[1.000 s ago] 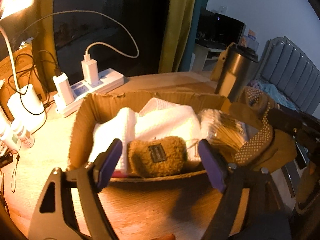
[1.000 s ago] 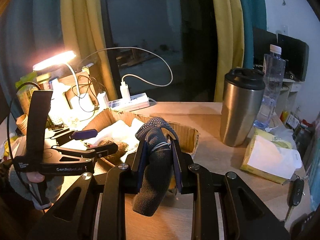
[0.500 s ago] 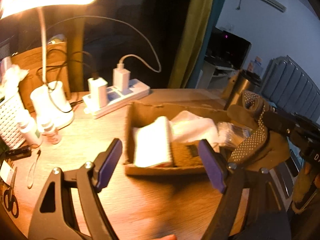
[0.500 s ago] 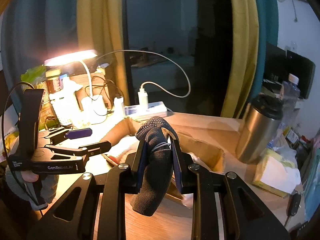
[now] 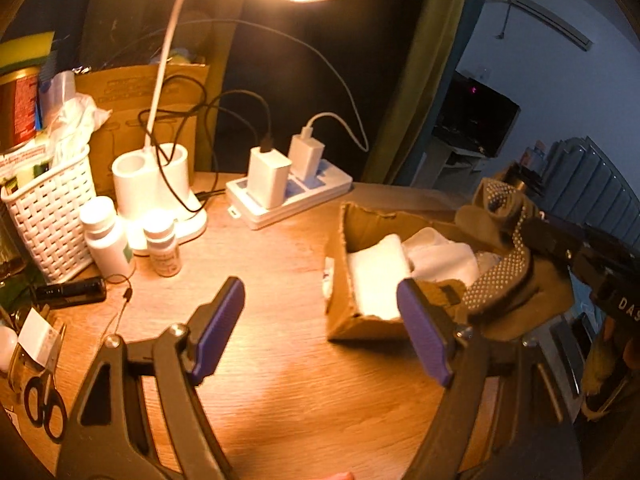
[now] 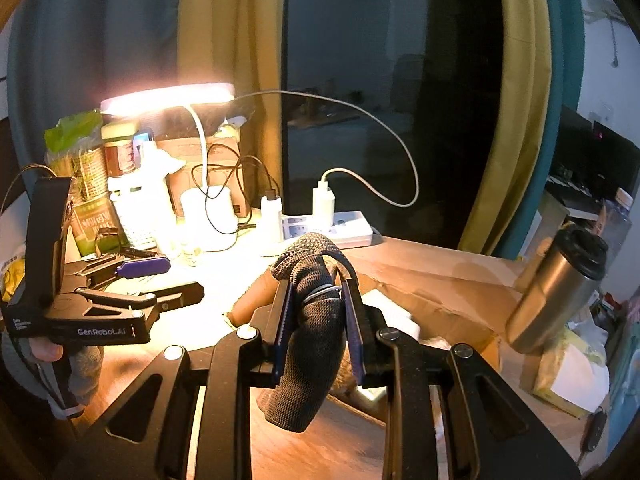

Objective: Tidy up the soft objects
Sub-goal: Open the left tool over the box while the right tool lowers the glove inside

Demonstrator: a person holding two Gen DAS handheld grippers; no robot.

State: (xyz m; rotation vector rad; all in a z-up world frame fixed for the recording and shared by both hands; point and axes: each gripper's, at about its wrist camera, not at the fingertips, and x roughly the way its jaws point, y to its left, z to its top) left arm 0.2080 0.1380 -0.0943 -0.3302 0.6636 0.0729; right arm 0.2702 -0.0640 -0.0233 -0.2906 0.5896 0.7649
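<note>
Right wrist view: steel tumbler (image 6: 556,288) seen only here | right gripper (image 6: 316,320) clamped on glove (image 6: 310,344) above cardboard box (image 5: 348,280) | box: white cloths (image 5: 380,276) | left gripper (image 5: 320,332) spread, empty.

My desk at night, lit by one lamp.

I see a wooden desk (image 5: 280,360) under a warm lamp (image 6: 168,98) whose white neck rises from a white base (image 5: 156,184). Behind it a dark window (image 6: 384,80) sits between yellow curtains (image 6: 516,112) and teal ones (image 6: 564,140). A power strip (image 5: 292,196) with two chargers lies near the back edge, beside a white basket (image 5: 44,216), two small bottles (image 5: 104,236) and scissors (image 5: 44,404). To my right stand a white wall (image 5: 560,76), a dark screen (image 5: 476,120) and a steel tumbler (image 6: 556,284).
</note>
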